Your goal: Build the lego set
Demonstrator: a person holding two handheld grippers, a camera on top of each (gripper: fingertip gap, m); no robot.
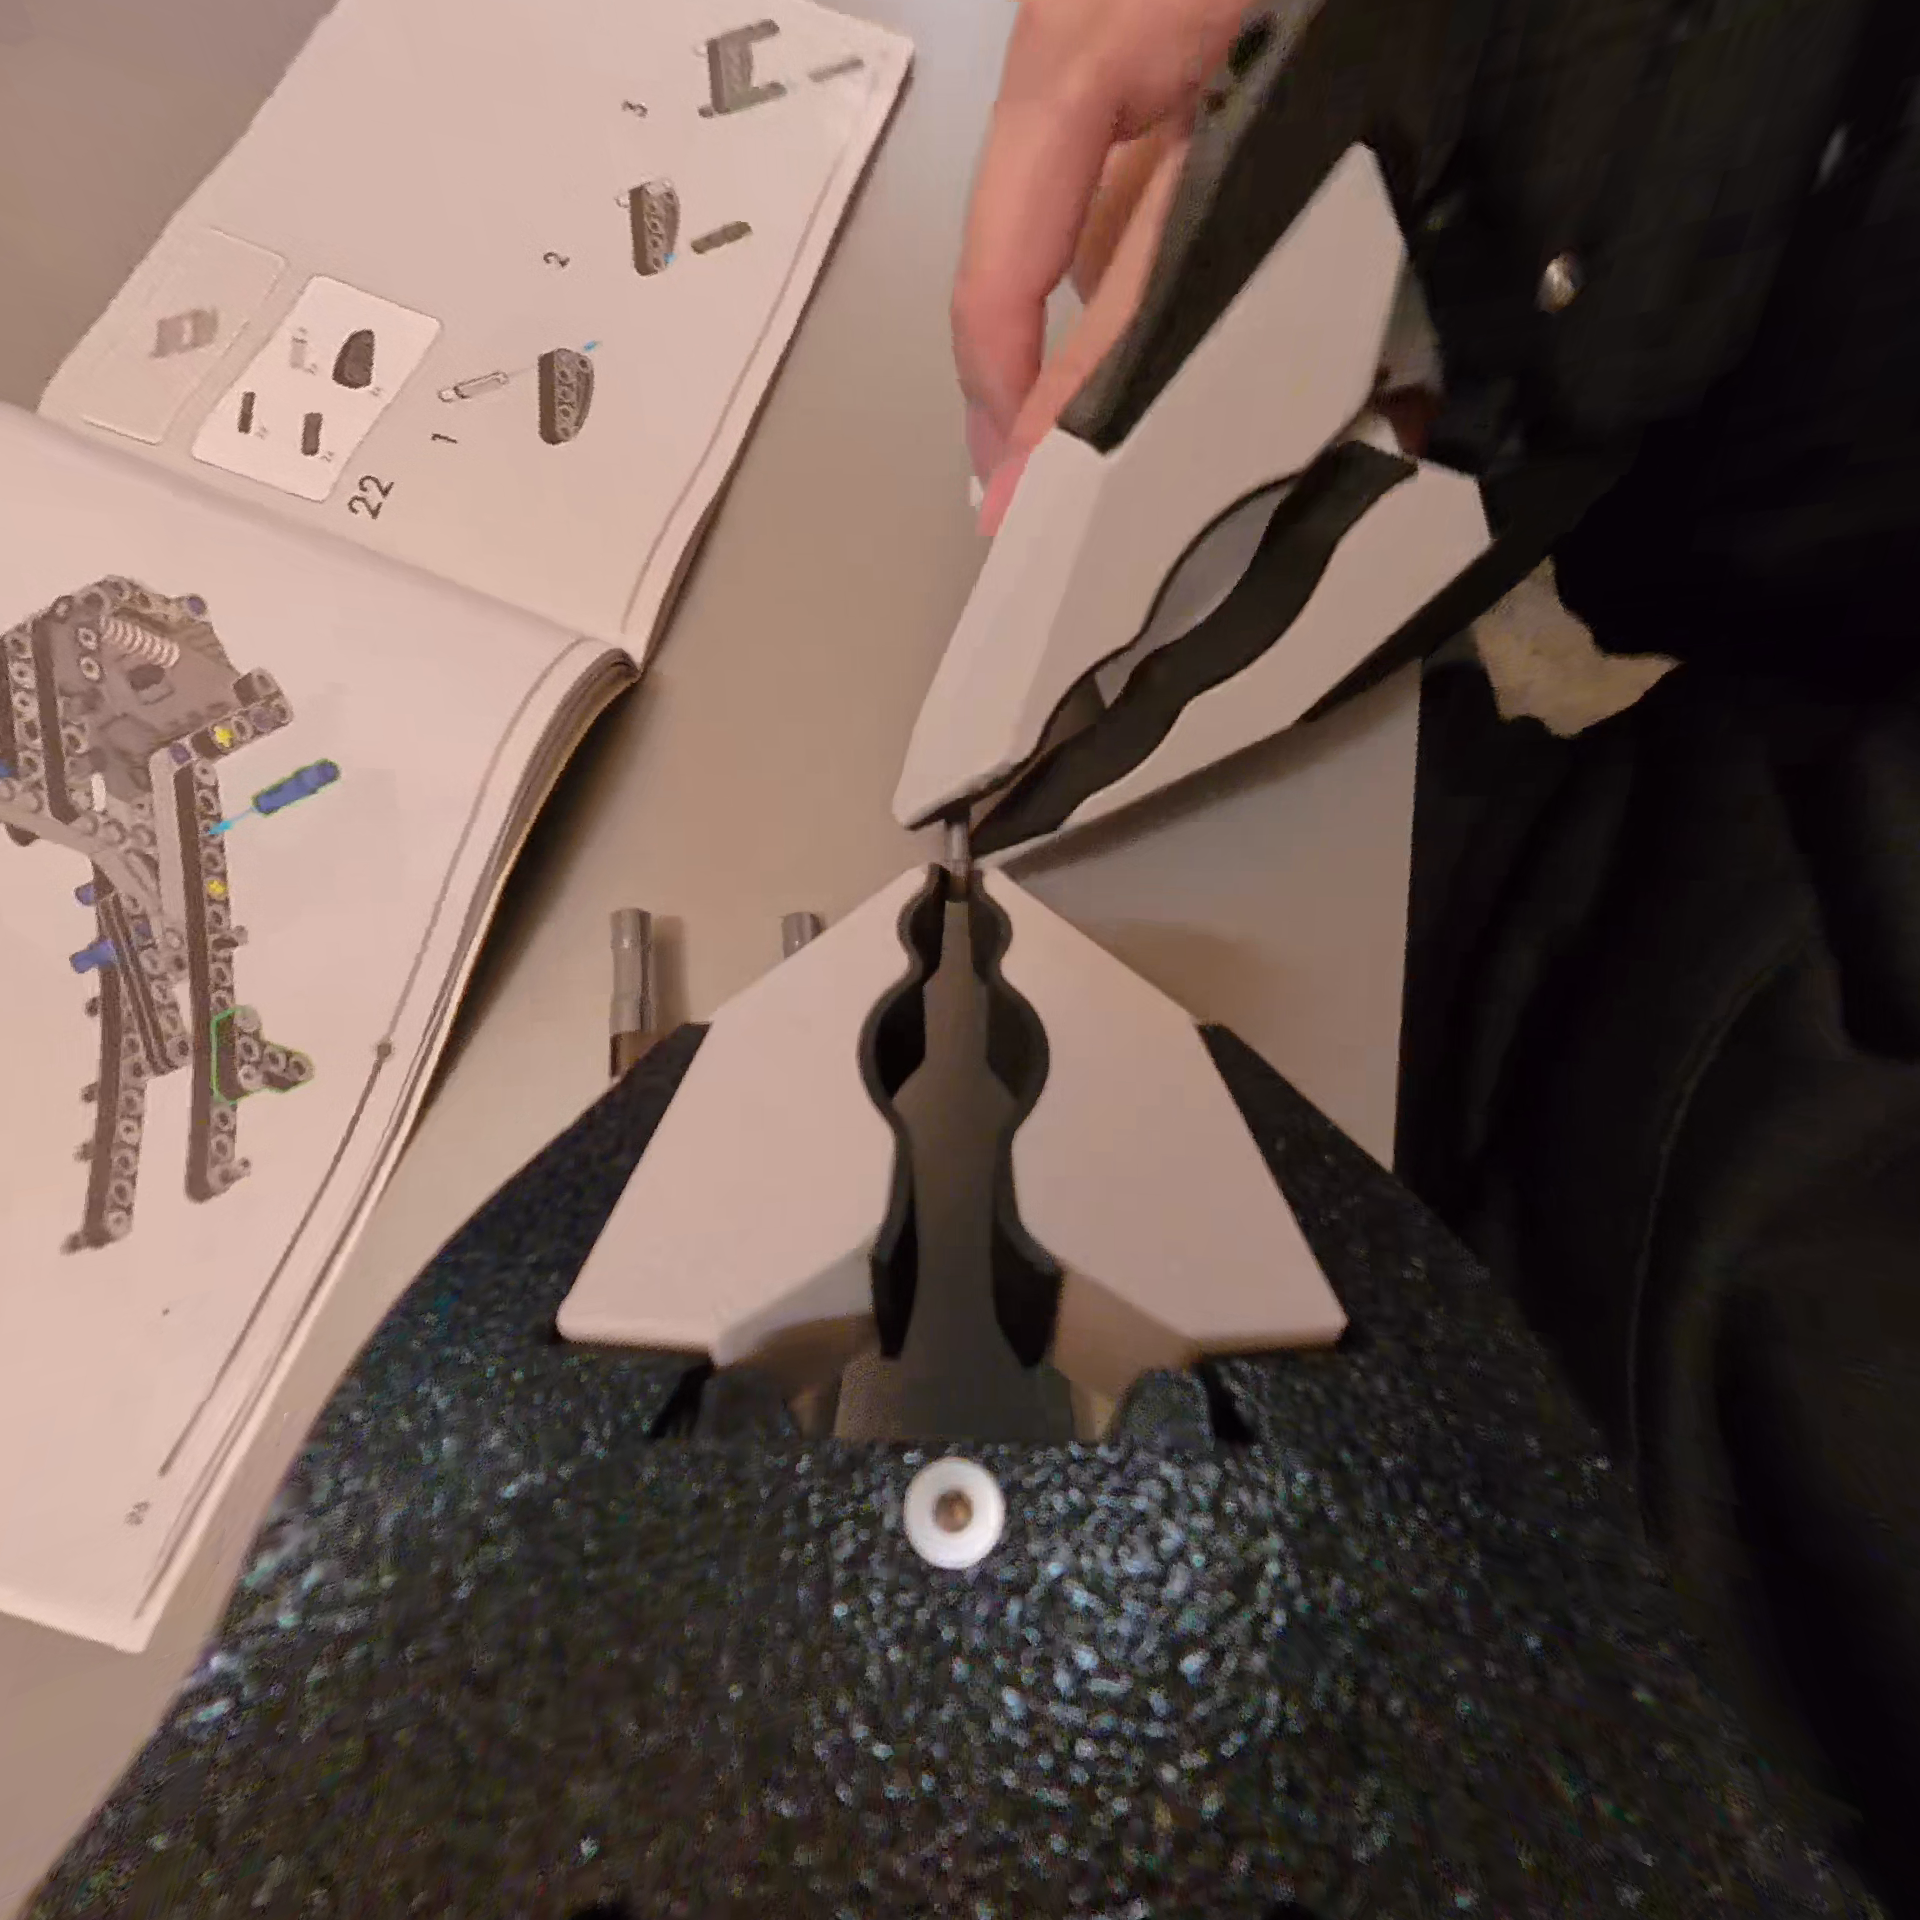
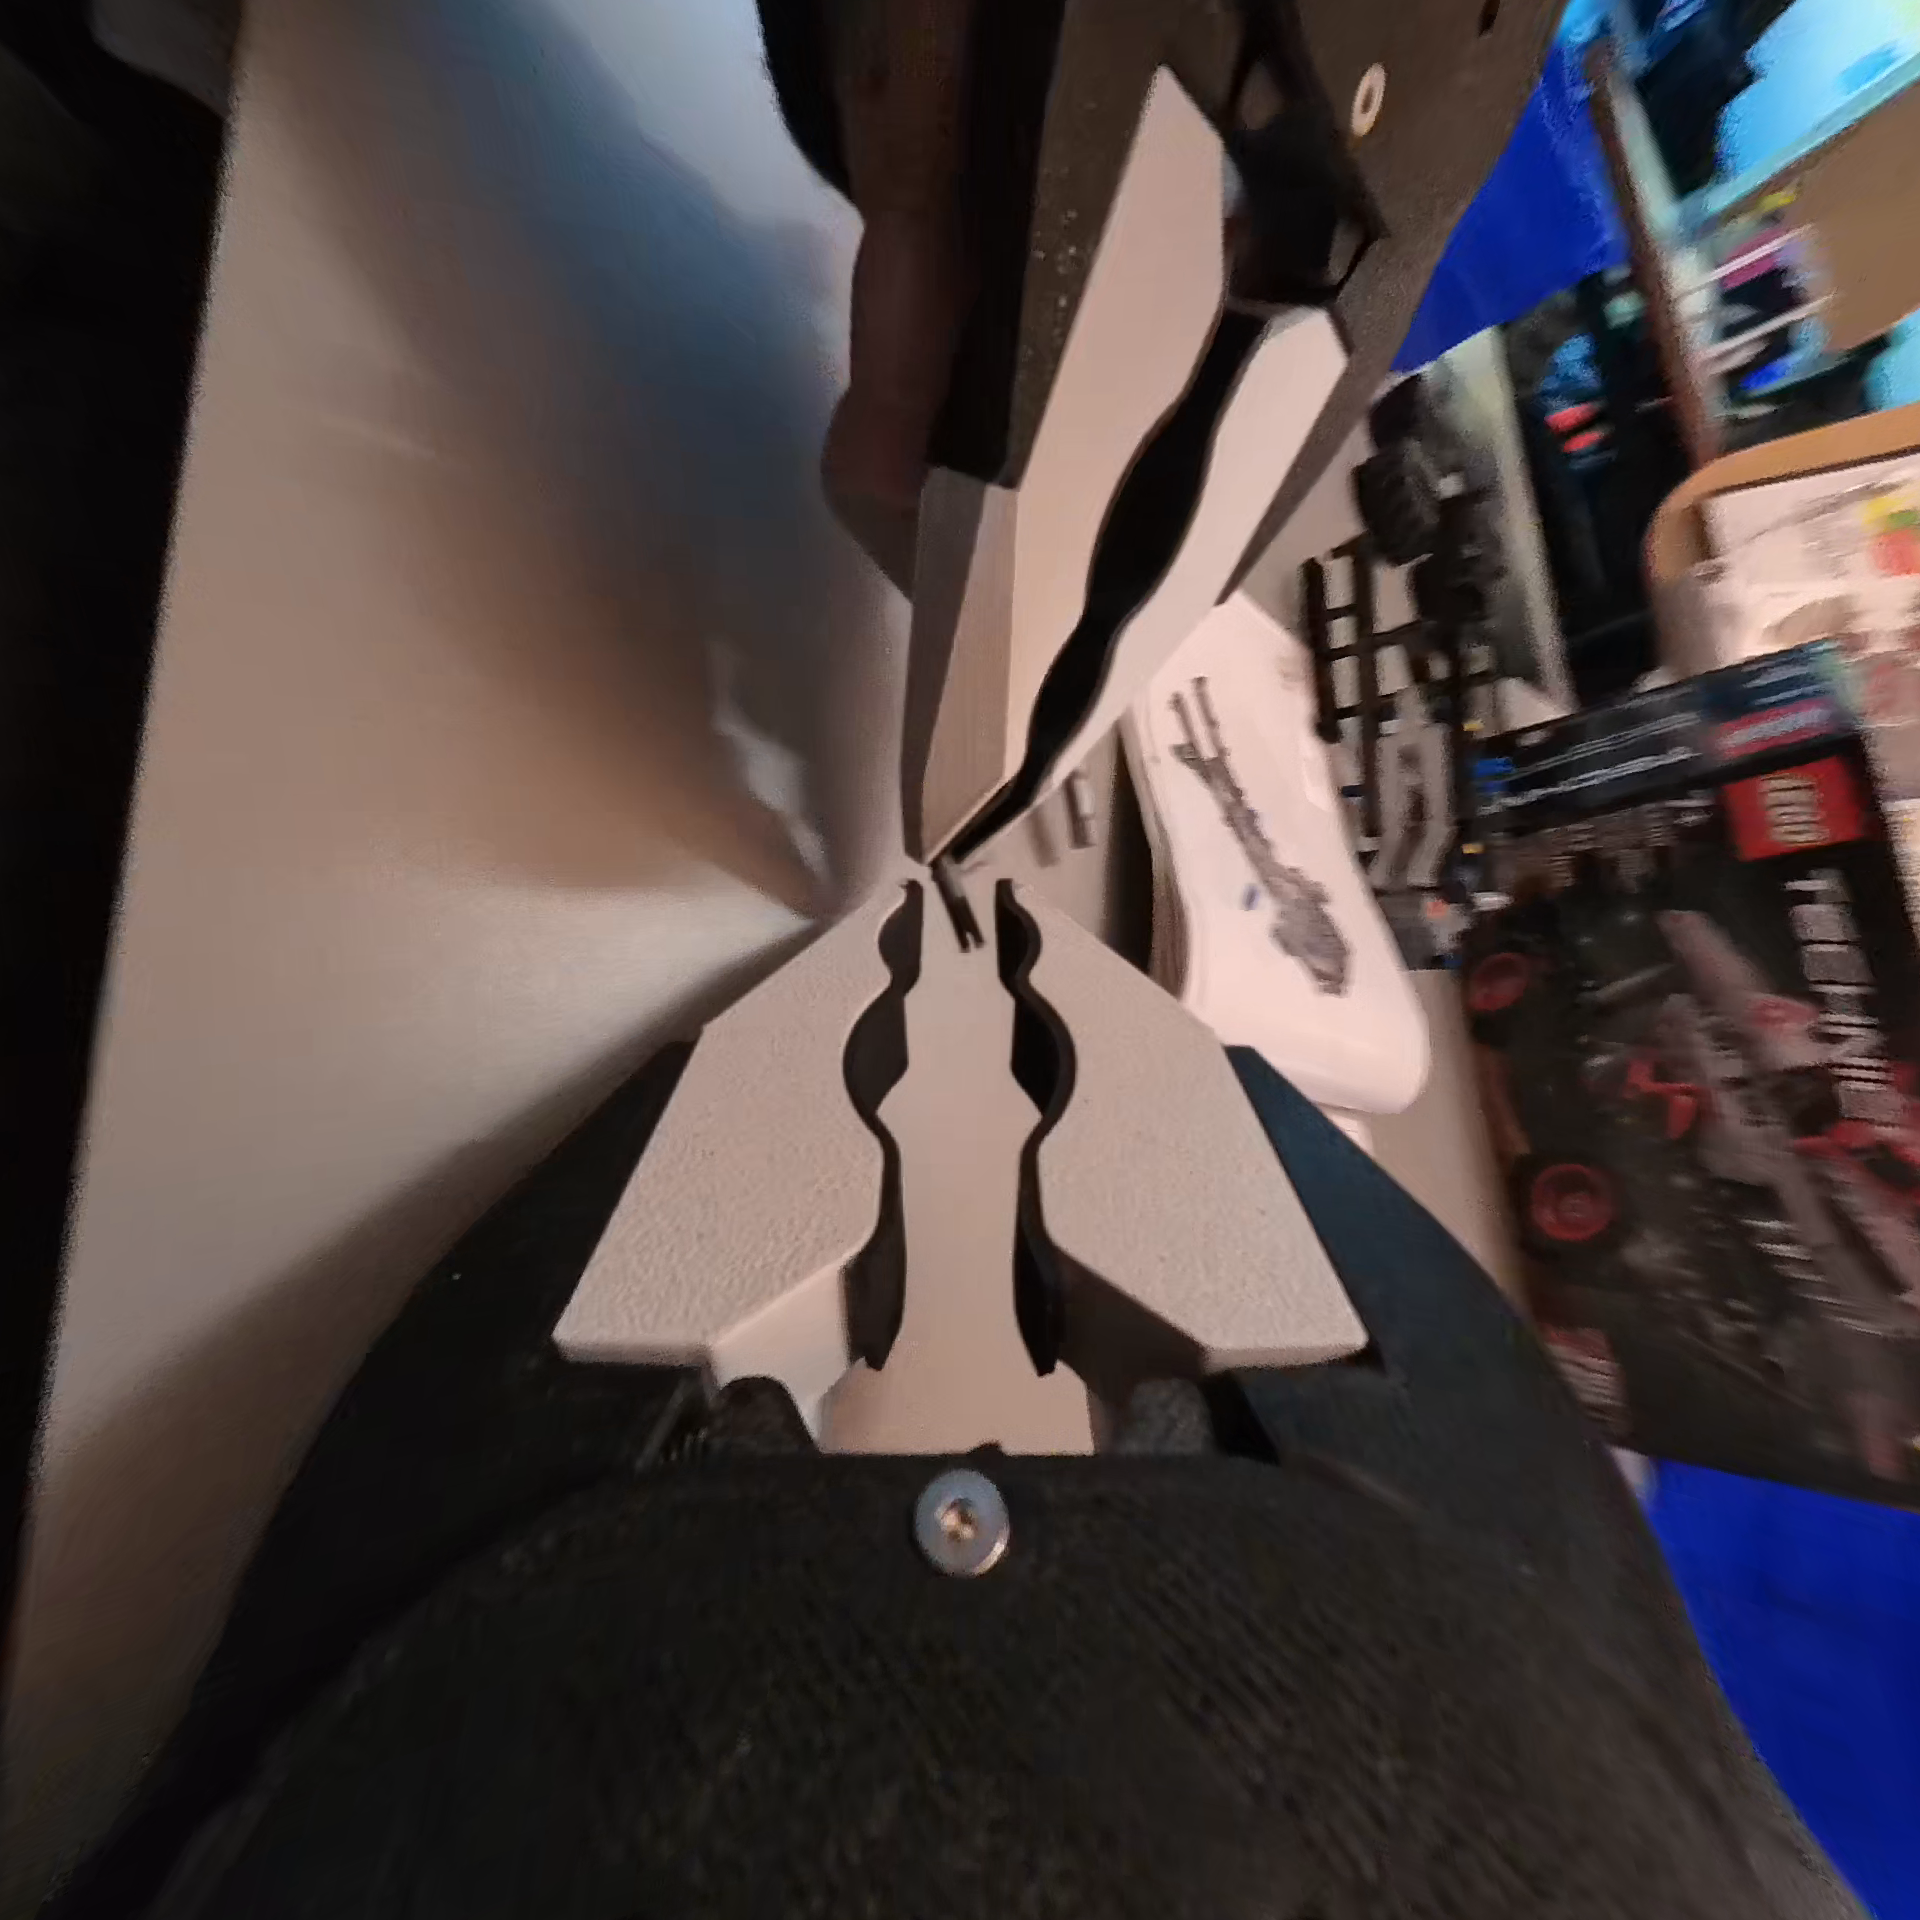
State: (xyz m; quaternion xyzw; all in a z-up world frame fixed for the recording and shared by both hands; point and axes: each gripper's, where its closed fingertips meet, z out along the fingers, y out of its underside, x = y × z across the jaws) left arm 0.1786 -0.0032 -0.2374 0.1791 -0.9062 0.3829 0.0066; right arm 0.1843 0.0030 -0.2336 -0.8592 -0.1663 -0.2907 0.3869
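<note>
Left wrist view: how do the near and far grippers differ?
The left gripper pinches its pale grey fingers shut on the small dark grey peg; the right gripper holds its fingers slightly apart around it. The left points up the picture; the right slants in from the upper right. Both have wavy black pads.

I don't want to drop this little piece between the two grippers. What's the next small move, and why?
Probably close the right gripper on the small pin. The left gripper is shut on one end of it, and the pin's free end already sits between the right gripper's open fingers, apparently not yet touched by them.
</note>
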